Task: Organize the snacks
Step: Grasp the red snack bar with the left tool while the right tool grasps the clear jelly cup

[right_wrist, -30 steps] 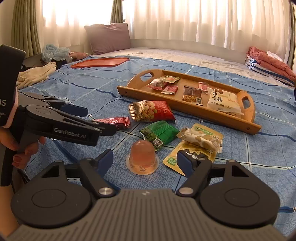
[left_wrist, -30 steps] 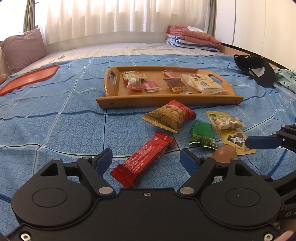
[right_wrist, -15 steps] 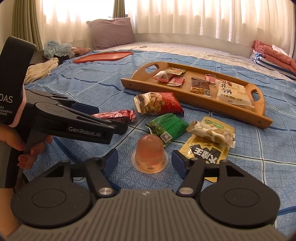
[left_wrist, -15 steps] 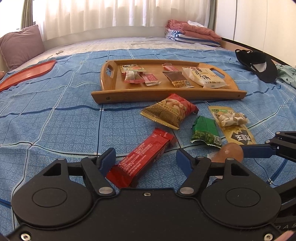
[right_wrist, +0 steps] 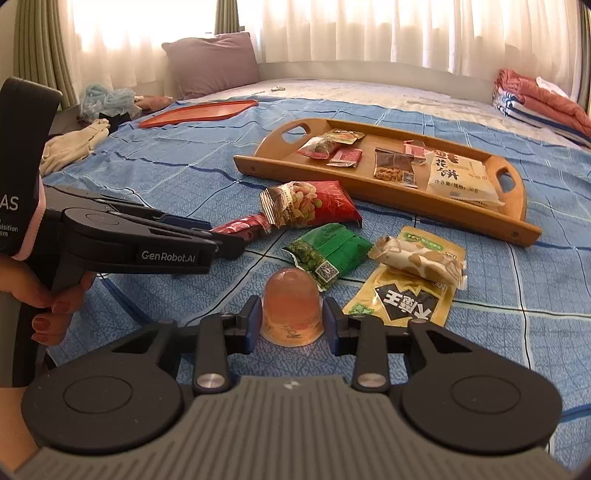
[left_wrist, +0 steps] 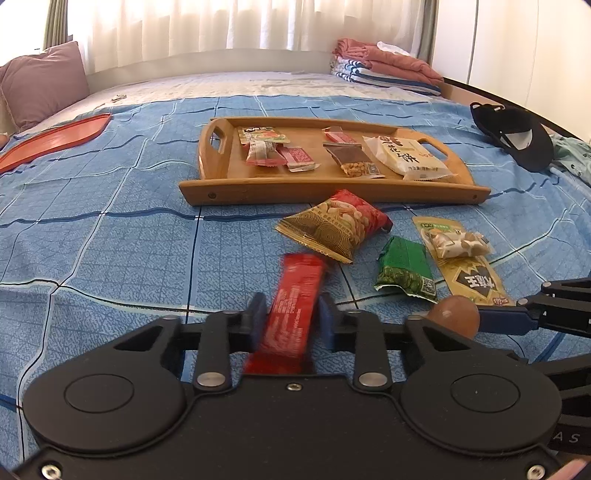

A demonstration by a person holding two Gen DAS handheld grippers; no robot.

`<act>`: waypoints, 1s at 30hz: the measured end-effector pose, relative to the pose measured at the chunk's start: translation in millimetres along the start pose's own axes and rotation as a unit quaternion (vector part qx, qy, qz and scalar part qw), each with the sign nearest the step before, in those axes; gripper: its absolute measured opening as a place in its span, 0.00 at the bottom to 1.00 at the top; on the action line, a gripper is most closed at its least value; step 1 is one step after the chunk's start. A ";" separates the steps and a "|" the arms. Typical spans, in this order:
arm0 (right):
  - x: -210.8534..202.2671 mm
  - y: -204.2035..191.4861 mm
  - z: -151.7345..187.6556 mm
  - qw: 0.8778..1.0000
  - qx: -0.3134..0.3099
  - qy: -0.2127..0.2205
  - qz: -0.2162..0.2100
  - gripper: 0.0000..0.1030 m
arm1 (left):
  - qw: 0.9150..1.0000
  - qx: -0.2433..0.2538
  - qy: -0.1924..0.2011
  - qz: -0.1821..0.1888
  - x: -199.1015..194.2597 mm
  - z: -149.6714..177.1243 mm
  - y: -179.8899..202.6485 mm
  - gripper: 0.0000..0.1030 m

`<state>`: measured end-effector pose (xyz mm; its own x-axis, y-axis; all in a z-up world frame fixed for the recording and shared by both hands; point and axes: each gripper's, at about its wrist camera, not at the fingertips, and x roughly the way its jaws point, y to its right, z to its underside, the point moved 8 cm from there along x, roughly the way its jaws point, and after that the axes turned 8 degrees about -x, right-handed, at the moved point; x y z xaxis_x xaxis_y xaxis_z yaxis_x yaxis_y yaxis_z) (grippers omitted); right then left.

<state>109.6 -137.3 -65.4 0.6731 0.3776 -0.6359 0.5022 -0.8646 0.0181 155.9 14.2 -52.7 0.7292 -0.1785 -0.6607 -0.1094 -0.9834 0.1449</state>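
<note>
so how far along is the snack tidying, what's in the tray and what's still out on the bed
Done: several packets already lie in the wooden tray. In hand: the left gripper has just closed on the red bar, and the right gripper has just closed on the jelly cup. Left on the blue bedspread: the peanut bag, the green packet, and two yellow packets.

The bedspread (left_wrist: 110, 240) is blue with a grid of darker blue lines. The wooden tray (left_wrist: 332, 190) is honey brown. Before it lie a red bar wrapper (left_wrist: 295, 302), a red and gold peanut bag (left_wrist: 340, 225), a green packet (left_wrist: 404, 267), a yellow pouch with a black diamond (left_wrist: 474, 280) and a translucent peach-orange jelly cup (right_wrist: 291, 310). The flat tray (left_wrist: 55, 138) is orange-red, the pillow (right_wrist: 210, 62) mauve, the cap (left_wrist: 517, 134) black, the curtains (right_wrist: 369, 29) cream
</note>
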 end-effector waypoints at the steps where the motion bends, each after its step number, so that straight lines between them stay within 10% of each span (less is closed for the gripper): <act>1: -0.8 0.0 0.1 1.000 0.000 -0.001 0.000 0.38 | 1.000 -0.003 -0.002 0.001 -0.6 -0.4 0.1 0.23; 21: -26.5 4.4 -6.9 0.999 0.012 0.029 0.021 0.32 | 1.000 0.005 0.021 -0.012 -33.2 -10.6 3.4 0.23; 25: -36.5 11.0 -14.1 0.999 0.024 0.039 0.030 0.08 | 0.999 0.010 0.029 -0.008 -42.2 -18.5 6.7 0.23; 30: -38.7 18.5 -17.1 0.998 0.024 0.041 0.032 0.19 | 0.999 0.018 0.039 -0.006 -49.8 -24.6 10.7 0.23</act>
<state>102.2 -162.2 -27.2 0.7461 0.3462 -0.5688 0.4321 -0.9016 0.0181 135.1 13.4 -0.1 0.7813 -0.1649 -0.6020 -0.1230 -0.9862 0.1106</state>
